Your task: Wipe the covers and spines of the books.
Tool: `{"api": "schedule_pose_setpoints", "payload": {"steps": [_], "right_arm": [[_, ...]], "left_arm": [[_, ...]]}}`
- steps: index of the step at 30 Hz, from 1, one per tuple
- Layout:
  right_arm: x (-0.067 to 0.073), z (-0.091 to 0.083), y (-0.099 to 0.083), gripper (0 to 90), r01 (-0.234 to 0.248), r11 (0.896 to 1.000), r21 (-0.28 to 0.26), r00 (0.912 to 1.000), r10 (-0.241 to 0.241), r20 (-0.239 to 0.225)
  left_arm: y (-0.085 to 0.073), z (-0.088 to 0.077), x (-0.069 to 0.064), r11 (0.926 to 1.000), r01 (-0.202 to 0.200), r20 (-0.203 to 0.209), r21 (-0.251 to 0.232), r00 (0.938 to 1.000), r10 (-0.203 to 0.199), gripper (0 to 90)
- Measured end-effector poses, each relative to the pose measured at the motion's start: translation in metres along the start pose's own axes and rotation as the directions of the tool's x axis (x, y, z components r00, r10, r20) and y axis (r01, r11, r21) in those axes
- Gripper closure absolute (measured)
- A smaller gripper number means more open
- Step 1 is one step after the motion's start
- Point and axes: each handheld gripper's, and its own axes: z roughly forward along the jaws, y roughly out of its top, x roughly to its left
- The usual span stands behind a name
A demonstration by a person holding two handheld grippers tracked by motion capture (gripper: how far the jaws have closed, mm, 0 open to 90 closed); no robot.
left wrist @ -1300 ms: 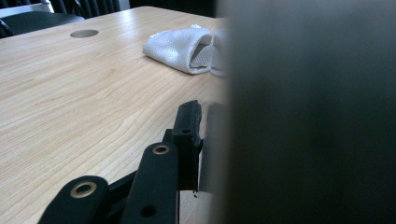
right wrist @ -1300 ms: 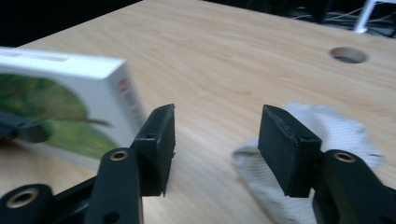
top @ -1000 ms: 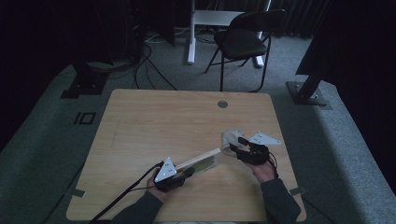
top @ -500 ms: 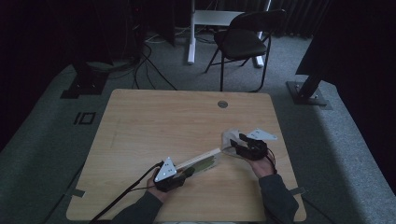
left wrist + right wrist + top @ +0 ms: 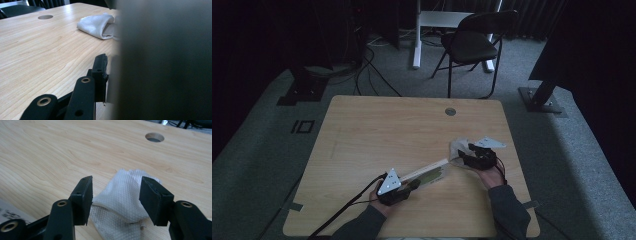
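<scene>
My left hand-held gripper (image 5: 412, 185), low and left of centre in the high view, is clamped on one end of a long flat pack (image 5: 428, 173); that pack fills the right half of the left gripper view as a dark blur (image 5: 162, 62). My right hand-held gripper (image 5: 115, 200) has just been opening, its jaws now apart around the folded white cloth (image 5: 125, 195), pads off it. The cloth lies on the wooden surface (image 5: 387, 130), right of centre, just beside the pack's far end.
</scene>
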Motion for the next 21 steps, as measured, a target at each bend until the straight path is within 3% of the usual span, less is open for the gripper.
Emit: {"api": "schedule_pose_setpoints", "payload": {"steps": [21], "right_arm": [[-0.004, 0.026, -0.010, 42.4, -0.024, 0.996, 0.084, 0.9992, 0.021, 0.033]], "left_arm": [[0.000, 0.000, 0.000, 1.0000, 0.003, 0.002, 0.002, 1.0000, -0.003, 70.7]]}}
